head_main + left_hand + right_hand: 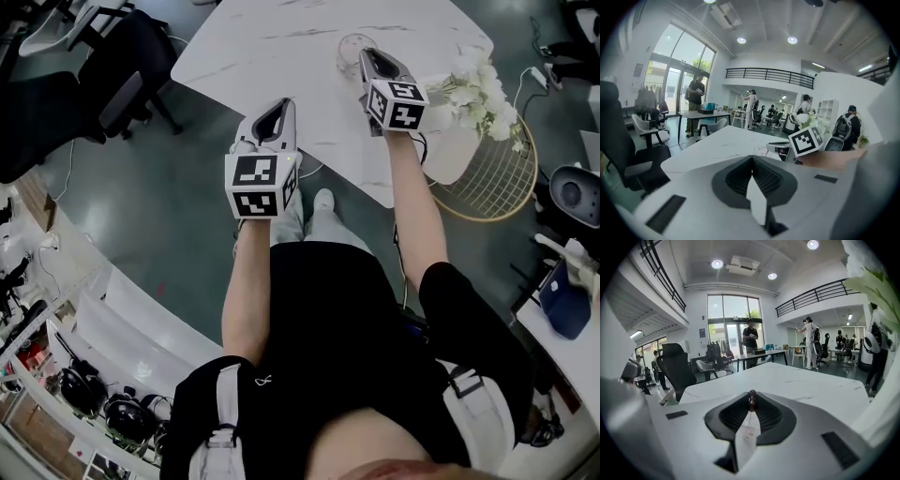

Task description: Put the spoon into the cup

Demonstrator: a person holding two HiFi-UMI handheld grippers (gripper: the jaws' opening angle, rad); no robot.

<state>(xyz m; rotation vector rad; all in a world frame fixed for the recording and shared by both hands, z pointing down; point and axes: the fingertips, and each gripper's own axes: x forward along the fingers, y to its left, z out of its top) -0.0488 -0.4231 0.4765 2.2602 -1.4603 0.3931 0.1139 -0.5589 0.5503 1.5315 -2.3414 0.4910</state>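
White marble desk (281,56), two claws, one clear cup (352,45) that's barely visible right at the right claw (751,395) tip. That claw pinches the one spoon (751,401), and only its dark end shows. Left claw (752,158) is closed on nothing, by the desk edge.

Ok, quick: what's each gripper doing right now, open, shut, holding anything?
Left gripper: shut, nothing between its jaws.
Right gripper: shut on the spoon, whose thin dark end is pinched at the jaw tips.
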